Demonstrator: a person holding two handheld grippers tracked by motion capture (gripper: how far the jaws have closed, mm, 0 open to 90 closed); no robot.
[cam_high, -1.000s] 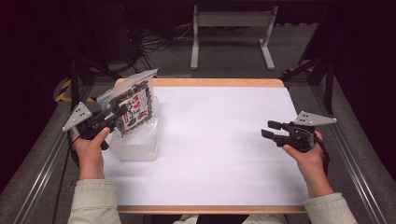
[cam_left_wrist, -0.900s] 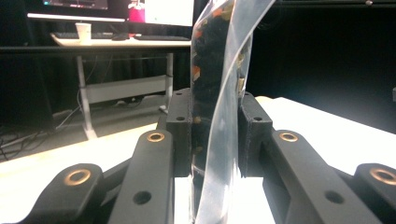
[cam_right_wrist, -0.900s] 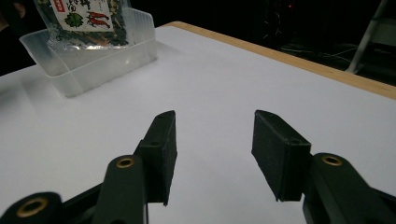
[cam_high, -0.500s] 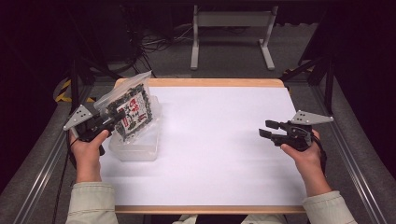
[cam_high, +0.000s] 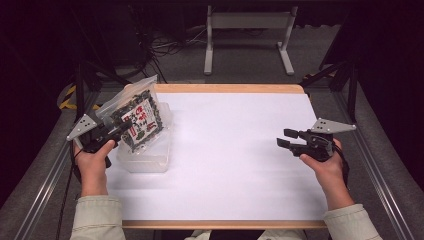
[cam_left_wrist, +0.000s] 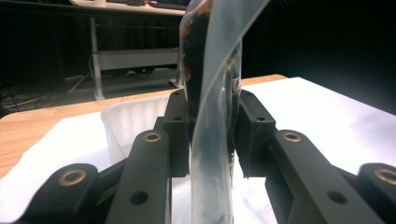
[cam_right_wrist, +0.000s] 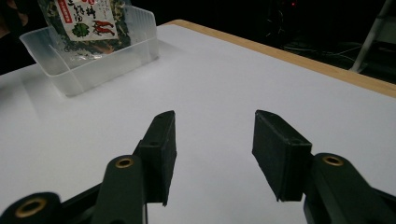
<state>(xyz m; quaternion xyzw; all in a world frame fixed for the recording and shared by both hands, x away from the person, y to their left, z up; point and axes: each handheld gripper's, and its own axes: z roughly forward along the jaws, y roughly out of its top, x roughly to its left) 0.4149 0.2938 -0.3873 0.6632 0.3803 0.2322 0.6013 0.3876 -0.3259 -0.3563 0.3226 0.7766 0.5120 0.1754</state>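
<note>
— What does the left gripper view give you that the high view can't?

— The pinch itself. I see the left gripper's (cam_left_wrist: 212, 140) jaws pressed on the clear edge of the bag (cam_left_wrist: 212, 70), which stands edge-on between them, with the tub (cam_left_wrist: 135, 116) just behind. From above, my left gripper (cam_high: 117, 131) only meets the bag (cam_high: 137, 117) at its lower corner.

— And where is the bag?

— Tilted up over the tub (cam_high: 145, 155) at the table's (cam_high: 230, 165) left edge, its lower end inside the tub. The right gripper view shows its printed label (cam_right_wrist: 86, 21) behind the tub's wall (cam_right_wrist: 98, 58).

— Your hands?

— Left hand (cam_high: 92, 160) angles its gripper up toward the bag. Right hand (cam_high: 325, 165) holds the right gripper (cam_high: 286, 139) level, pointing left, well apart from the tub; its jaws (cam_right_wrist: 210, 144) are spread over bare table with nothing between them.
</note>
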